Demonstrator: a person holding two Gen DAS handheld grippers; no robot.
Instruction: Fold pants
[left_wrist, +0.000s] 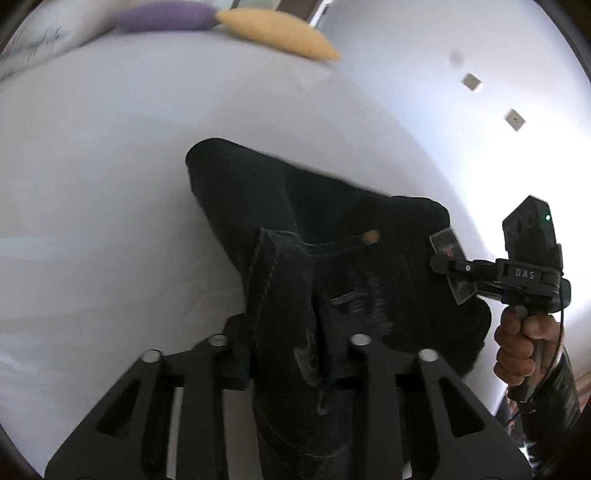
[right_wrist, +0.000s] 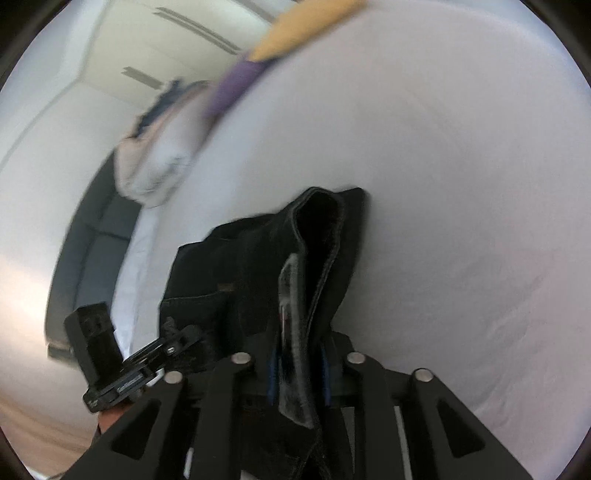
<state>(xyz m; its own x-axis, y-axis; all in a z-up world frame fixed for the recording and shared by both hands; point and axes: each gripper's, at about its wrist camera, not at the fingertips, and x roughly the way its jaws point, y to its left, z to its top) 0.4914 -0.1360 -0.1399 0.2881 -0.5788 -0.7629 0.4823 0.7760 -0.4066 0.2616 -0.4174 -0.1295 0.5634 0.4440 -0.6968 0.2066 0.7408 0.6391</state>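
1. Left gripper: the jaws stand narrow and pinch a thick fold of the dark pants; the cloth runs out ahead of the jaws and hangs off to their right.
2. Right gripper: the jaws are likewise closed on a seamed edge of the pants, apparently the waistband or a hem, which stands up in a loop just ahead of the fingertips.
3. Position of the garment: the pants are bunched and carried between the two grippers, with their far part resting on or just above the white bed sheet. Whether that part touches the sheet cannot be told.
4. Surroundings: a purple cushion and a yellow cushion lie well beyond the jaws, at the far edge of the bed.
5. Progress, as a judgement: at least one fold seems made, since the cloth is doubled and compact. What remains is to lay it flat, square the edges and release both grips.
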